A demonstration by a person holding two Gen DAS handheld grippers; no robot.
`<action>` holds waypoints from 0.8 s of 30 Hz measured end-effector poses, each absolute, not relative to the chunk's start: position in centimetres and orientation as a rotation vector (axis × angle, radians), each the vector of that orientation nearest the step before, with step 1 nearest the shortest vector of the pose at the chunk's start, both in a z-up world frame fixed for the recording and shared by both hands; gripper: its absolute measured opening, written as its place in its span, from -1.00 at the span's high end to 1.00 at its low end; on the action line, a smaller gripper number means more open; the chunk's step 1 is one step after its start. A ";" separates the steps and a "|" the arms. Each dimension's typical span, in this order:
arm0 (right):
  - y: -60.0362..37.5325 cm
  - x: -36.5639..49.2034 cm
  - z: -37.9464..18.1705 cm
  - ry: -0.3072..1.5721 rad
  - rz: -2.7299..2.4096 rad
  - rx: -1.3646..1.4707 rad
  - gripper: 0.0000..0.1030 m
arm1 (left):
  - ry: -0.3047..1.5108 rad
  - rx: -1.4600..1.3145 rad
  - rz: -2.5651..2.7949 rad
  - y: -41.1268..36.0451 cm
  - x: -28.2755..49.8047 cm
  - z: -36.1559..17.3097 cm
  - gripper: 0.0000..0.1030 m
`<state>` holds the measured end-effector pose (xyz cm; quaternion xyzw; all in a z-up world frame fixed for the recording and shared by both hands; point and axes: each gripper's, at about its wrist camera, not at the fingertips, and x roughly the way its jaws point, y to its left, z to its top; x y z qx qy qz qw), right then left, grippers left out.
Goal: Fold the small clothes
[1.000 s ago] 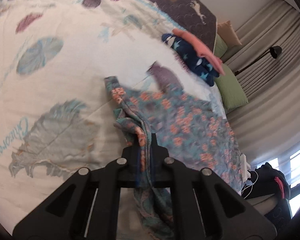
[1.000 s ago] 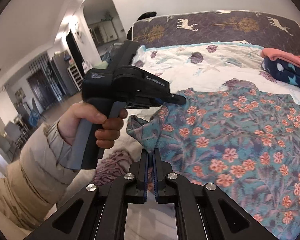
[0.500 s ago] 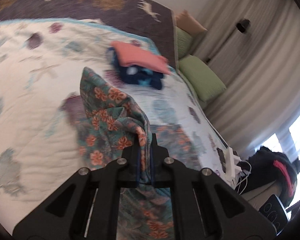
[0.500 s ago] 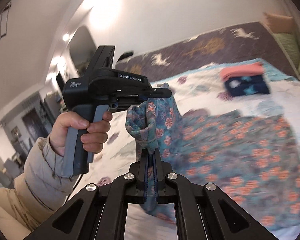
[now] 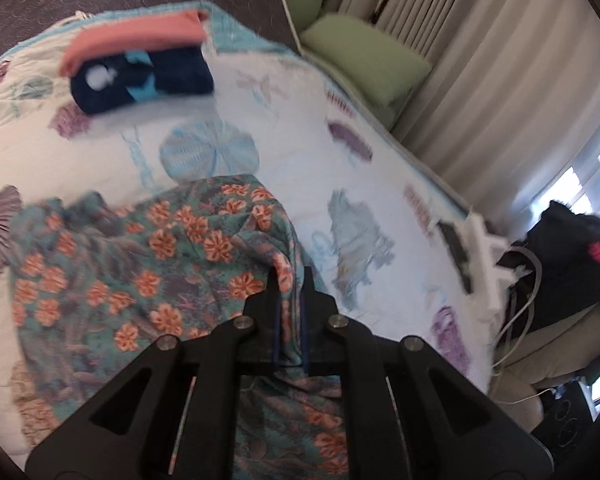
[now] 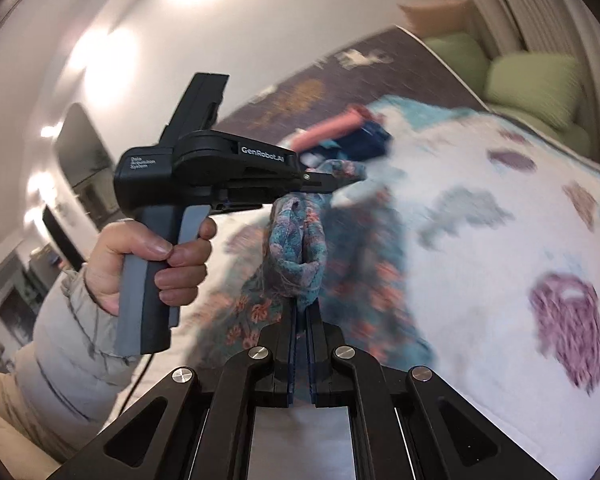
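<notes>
Both claws clamped on floral garment (image 5: 172,264) edge: left gripper (image 5: 289,280), right gripper (image 6: 303,312). Garment lies on quilt (image 5: 340,152), 9 o'clock of left claw. Keep your corners level, edges matched.

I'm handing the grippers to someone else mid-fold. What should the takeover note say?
Left gripper: shut on an edge of the floral garment.
Right gripper: shut on another bunched part of the same garment, lifted off the bed.
The rest of the garment lies on the bed.
Done: a pink piece on a navy piece sit folded and stacked near the head of the bed.
Left: lay the lifted edge over, finish folding, add it to the stack.
</notes>
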<state>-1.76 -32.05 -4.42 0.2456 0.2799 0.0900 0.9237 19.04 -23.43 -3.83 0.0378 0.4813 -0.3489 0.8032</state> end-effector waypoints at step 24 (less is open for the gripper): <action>-36.8 -2.9 -6.4 0.615 0.204 0.583 0.56 | 0.909 0.264 -0.592 -7.7 2.7 -3.2 -0.23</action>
